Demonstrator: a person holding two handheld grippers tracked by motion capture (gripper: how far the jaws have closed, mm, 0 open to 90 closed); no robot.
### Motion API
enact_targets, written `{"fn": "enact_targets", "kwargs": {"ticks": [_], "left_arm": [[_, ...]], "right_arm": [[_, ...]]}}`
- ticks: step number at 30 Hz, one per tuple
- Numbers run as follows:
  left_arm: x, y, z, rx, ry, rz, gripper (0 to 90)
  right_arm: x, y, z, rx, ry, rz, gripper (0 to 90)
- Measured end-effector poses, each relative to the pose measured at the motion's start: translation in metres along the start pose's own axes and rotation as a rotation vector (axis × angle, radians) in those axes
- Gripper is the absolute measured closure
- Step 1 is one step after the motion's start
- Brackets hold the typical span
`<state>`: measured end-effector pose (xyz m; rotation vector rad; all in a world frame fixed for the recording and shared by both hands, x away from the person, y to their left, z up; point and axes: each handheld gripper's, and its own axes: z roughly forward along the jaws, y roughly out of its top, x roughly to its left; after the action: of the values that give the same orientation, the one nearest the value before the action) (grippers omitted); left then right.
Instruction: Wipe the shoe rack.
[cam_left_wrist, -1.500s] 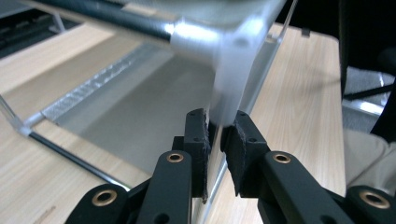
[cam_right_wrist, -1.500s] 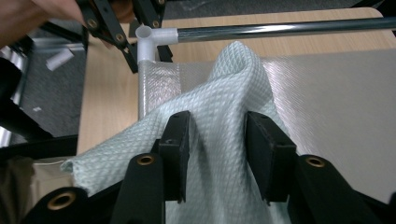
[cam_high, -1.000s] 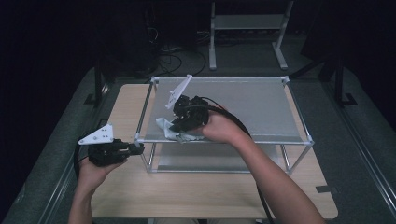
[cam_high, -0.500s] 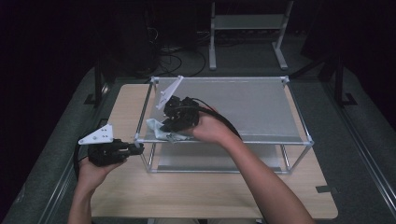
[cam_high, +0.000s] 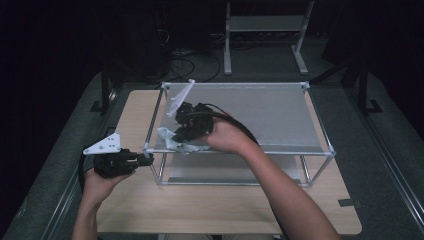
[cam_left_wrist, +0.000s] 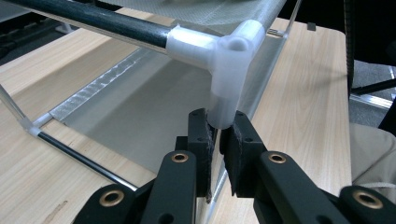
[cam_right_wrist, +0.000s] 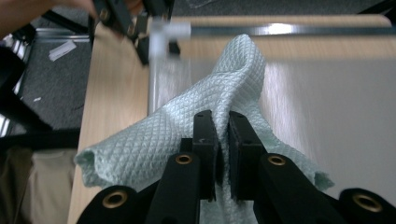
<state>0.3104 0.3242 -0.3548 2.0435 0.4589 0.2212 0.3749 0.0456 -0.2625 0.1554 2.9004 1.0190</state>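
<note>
The left tool (cam_left_wrist: 217, 140) is clamping the rack's corner post (cam_left_wrist: 224, 100), steadying it. The right tool (cam_right_wrist: 219, 140) is pinching the cloth (cam_right_wrist: 187, 135) on the rack's top shelf (cam_high: 270, 112), apparently wiping. Keep the strokes flat, with the cloth pressing evenly.

Cloth (cam_right_wrist: 187, 135) lower end cut off by frame; far rack corner (cam_right_wrist: 161, 37) blurred.

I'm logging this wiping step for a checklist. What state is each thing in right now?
Left gripper: shut on the rack's front corner post.
Right gripper: shut on the cloth.
Cloth: crumpled, resting on the rack's top shelf.
Rack: upright on the wooden table.
</note>
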Motion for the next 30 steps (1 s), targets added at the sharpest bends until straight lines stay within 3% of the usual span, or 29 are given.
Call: {"fn": "enact_targets", "kwargs": {"ticks": [4, 6, 12, 17, 20, 25, 30], "left_arm": [[-0.001, 0.0, 0.0, 0.0, 0.004, -0.001, 81.2], [-0.001, 0.0, 0.001, 0.0, 0.006, -0.001, 81.2], [0.0, 0.001, 0.0, 0.011, 0.004, 0.004, 81.3], [0.001, 0.001, 0.0, 0.009, -0.003, 0.005, 81.3], [0.001, 0.002, -0.001, 0.019, -0.007, -0.001, 80.7], [0.003, 0.0, -0.007, 0.025, 0.007, -0.013, 79.8], [0.003, 0.0, -0.007, 0.028, 0.005, -0.003, 80.5]], "right_arm": [[-0.01, -0.039, -0.028, 0.001, 0.001, 0.071, 82.6], [-0.012, -0.049, -0.035, -0.006, -0.008, 0.085, 82.6], [-0.004, -0.031, -0.022, 0.001, -0.027, 0.038, 82.6], [-0.006, -0.055, -0.042, 0.014, -0.026, 0.058, 82.7], [-0.009, -0.072, -0.053, 0.003, -0.038, 0.098, 82.8], [-0.008, -0.062, -0.045, 0.02, -0.044, 0.07, 82.8], [-0.01, -0.06, -0.043, 0.015, -0.04, 0.073, 82.9]]}}
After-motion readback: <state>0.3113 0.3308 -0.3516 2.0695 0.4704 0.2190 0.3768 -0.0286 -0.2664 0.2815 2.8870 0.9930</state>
